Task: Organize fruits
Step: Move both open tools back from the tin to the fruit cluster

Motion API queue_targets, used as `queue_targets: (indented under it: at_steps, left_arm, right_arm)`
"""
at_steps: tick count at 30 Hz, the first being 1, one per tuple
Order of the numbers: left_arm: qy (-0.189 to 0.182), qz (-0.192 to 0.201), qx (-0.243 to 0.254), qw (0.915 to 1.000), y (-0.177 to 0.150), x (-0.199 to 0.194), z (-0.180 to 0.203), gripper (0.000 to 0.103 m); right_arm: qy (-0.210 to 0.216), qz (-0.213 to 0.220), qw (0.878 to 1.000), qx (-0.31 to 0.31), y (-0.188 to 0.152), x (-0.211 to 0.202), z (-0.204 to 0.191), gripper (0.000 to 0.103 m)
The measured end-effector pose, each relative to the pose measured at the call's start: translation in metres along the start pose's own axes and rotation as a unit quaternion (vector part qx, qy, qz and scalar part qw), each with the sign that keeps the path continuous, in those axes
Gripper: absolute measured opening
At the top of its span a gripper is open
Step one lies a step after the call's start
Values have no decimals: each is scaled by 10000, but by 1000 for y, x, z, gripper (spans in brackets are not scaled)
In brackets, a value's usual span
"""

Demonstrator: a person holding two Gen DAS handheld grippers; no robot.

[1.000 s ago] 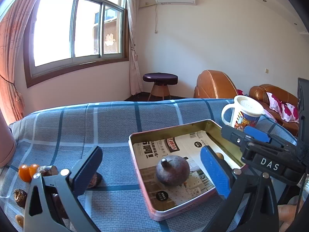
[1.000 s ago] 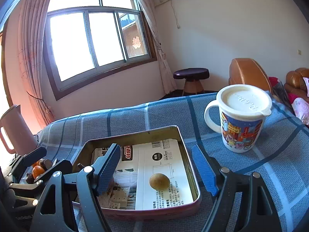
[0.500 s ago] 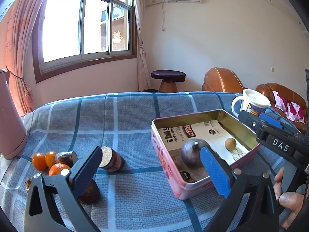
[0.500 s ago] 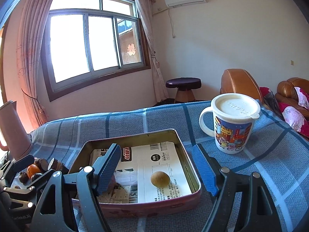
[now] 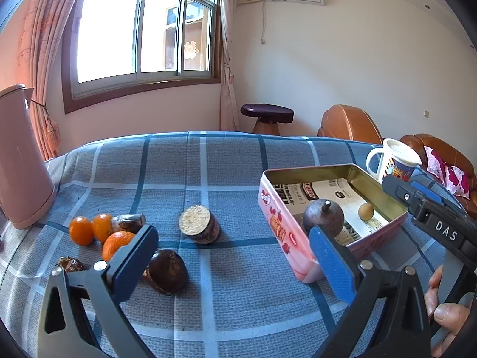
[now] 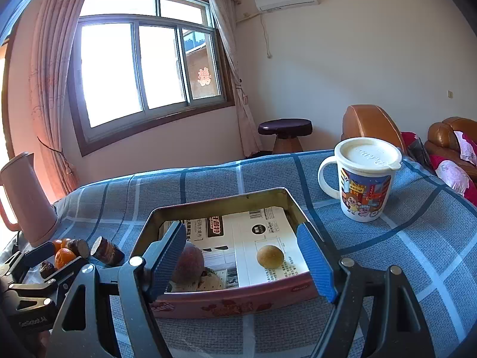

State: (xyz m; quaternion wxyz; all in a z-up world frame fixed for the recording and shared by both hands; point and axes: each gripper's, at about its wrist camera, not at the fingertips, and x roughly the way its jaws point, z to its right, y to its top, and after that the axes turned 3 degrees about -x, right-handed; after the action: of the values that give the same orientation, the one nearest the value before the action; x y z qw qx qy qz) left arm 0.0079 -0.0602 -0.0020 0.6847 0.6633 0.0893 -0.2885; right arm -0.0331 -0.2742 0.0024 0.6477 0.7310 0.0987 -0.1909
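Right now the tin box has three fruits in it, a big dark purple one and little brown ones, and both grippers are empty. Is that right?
Not quite. The tin box holds two fruits, not three: the big dark purple one and a single little brown one, as the right wrist view shows. The rest is right: the left gripper and the right gripper are both empty.

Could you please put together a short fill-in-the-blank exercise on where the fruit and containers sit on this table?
1. The small tan round fruit lies inside the pink ____.
2. The number of small oranges lying on the cloth is ____.
3. The lidded cartoon mug stands ____ the tin, not in it.
4. The jaws of the left gripper are open and hold ____.

Missing words: tin; three; outside; nothing
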Motion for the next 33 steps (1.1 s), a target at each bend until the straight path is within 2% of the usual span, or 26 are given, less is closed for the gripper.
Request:
queue_targets:
  at_steps: [16,27,33]
  left_arm:
    - [156,-205,-429,9987,-12,-19,-61,103]
    - [433,-389,-743,9955,-19,-30,-113,103]
    - [689,-516,-649,9942,-24,-39,-134,103]
  right_arm:
    - [268,-103,9994,-190,-13,-15,-48,78]
    - [650,-293,9965,-438,-22,-17,-95,78]
    - [857,-466,9937,-545,-26,-13,-117,78]
